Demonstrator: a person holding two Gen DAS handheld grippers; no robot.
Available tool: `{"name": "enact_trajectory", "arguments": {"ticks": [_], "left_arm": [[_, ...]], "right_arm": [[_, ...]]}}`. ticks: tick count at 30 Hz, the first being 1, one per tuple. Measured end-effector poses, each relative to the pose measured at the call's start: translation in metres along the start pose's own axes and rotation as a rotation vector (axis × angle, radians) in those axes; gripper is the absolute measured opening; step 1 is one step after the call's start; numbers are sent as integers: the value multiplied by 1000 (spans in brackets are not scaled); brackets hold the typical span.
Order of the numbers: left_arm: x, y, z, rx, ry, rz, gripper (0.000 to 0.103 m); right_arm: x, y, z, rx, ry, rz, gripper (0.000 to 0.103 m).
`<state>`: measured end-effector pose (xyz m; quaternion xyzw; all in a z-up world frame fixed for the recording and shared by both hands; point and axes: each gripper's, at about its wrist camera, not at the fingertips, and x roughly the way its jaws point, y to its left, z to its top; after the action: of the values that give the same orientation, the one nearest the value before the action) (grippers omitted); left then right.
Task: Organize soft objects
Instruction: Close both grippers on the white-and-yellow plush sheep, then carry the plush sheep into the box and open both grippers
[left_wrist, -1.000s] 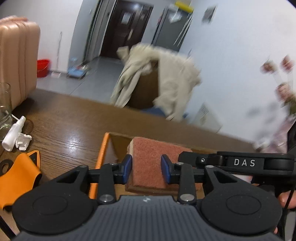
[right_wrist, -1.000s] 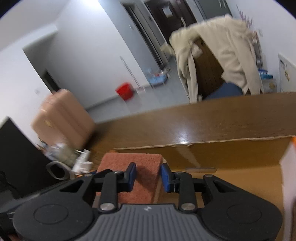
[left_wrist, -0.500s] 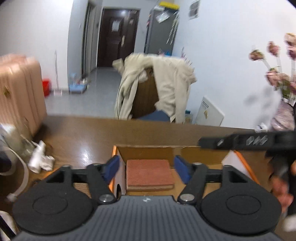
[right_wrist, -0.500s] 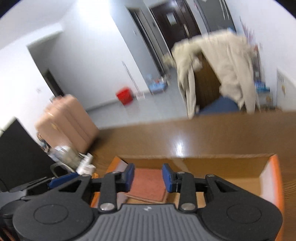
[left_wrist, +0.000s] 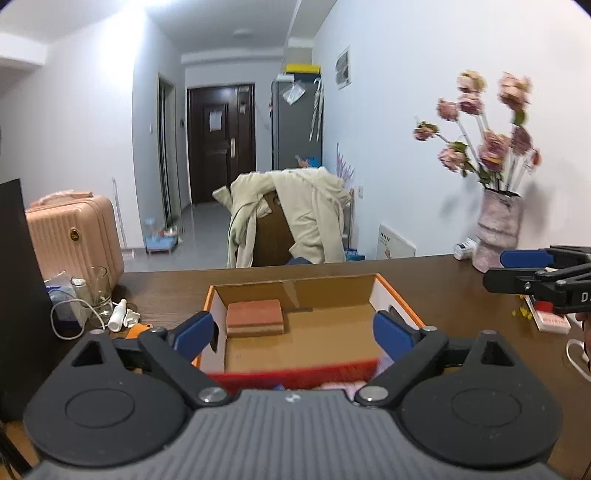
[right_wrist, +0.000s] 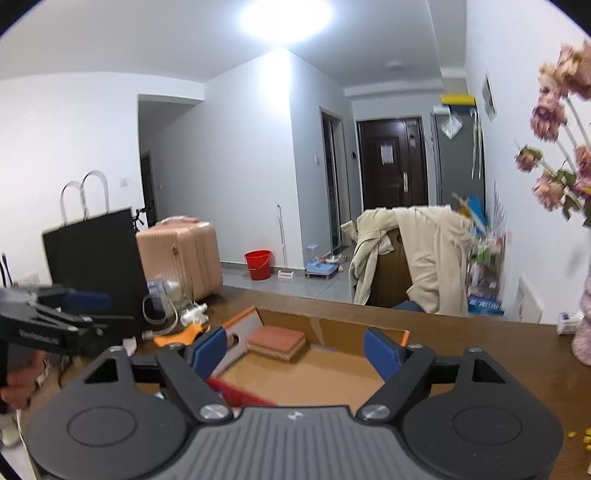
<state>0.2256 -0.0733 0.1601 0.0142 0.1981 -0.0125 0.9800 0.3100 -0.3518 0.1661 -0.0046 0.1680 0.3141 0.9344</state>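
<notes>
Sponges, reddish-brown and stacked one on the other, lay flat in the far left corner of the cardboard box, touching its left wall. The box, orange on the outside, stood open on the dark wooden table. The left gripper was held above the near end of the box with its blue-padded jaws spread wide and nothing between them. The right gripper was likewise held wide apart and carried nothing; in its own view it looked into the box from the near right side, with the sponges well ahead of its fingers. A red strip crossed the near edge of the box, too blurred to identify. A glass beaker and a small white bottle stood on the table to the left of the box. A vase of pink flowers stood at the far right, near the wall. A cream coat hung over a chair beyond the table.
</notes>
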Motion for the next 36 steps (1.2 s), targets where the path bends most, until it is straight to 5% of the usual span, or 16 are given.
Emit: {"name": "enact_trajectory", "arguments": {"ticks": [7,10,14,17,21,27,31,36], "left_arm": [[-42,-32,-84,-19,9,-8,98],[-45,-46,-116,-64,75,1,100],[-35,-67,-145,-103,174,-101,98],[-19,-81,-149,-120,196,-201,91],[12,-88,-147,-194,233,-215,75],[45,-70,-150,-352,280,-249,75],[51,-64,-155,-447,285,-318,70],[47,-63,-159,-427,292,-360,63]], "right_arm": [[-24,20,-78,-6,82,13,82],[-31,24,-111,38,110,40,81],[-43,17,-145,136,151,31,81],[-37,9,-157,170,176,30,74],[-13,-4,-159,216,179,26,62],[25,-13,-164,258,208,57,56],[14,-20,-171,301,208,95,49],[-15,-27,-181,407,215,96,45]]}}
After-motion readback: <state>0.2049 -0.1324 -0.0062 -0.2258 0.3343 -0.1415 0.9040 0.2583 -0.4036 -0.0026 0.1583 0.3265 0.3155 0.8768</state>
